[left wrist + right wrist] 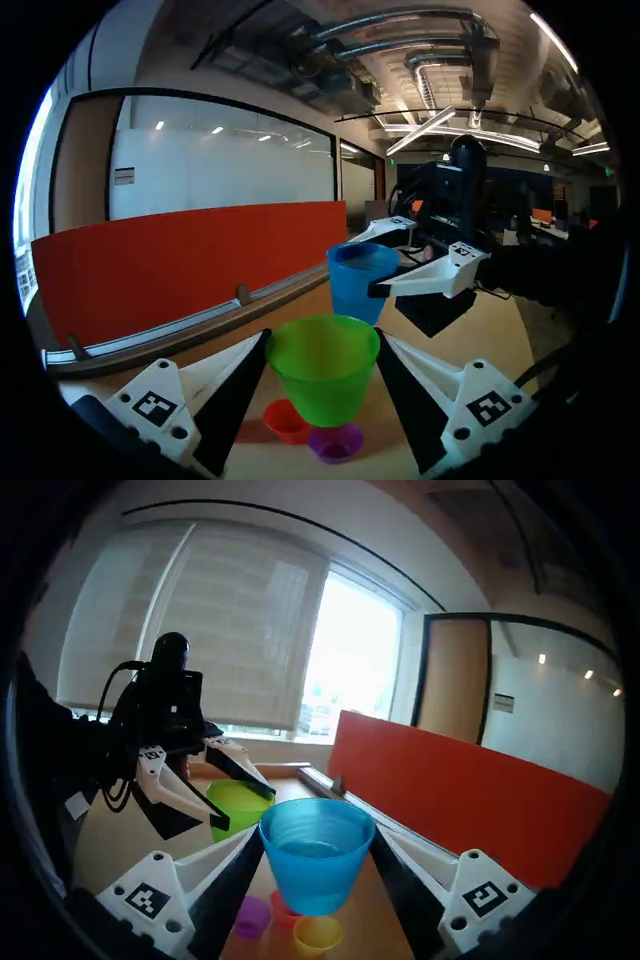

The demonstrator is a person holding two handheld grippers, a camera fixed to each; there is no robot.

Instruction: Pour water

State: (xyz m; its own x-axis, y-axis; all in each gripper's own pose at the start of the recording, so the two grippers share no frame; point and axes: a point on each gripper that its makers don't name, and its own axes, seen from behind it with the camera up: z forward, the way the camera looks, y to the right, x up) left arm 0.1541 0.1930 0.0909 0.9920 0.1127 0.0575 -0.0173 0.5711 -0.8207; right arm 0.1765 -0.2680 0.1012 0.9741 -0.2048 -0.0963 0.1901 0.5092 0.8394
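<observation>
In the left gripper view my left gripper (pixel 322 376) is shut on a green cup (pixel 323 366), held upright above the table. Beyond it the right gripper (pixel 382 258) holds a blue cup (pixel 359 280) upright. In the right gripper view my right gripper (pixel 317 864) is shut on that blue cup (pixel 315 862), which has water in its bottom. Farther off to the left, the left gripper (pixel 214 788) grips the green cup (pixel 237 803). Both cups hang side by side, apart, over the wooden table (pixel 376 924).
Small cups stand on the table below: an orange one (pixel 286 420) and a purple one (pixel 336 442), and in the right gripper view a purple one (pixel 253 916), an orange one (pixel 282 908) and a yellow one (pixel 317 936). An orange partition (pixel 176 256) runs along the table's far edge.
</observation>
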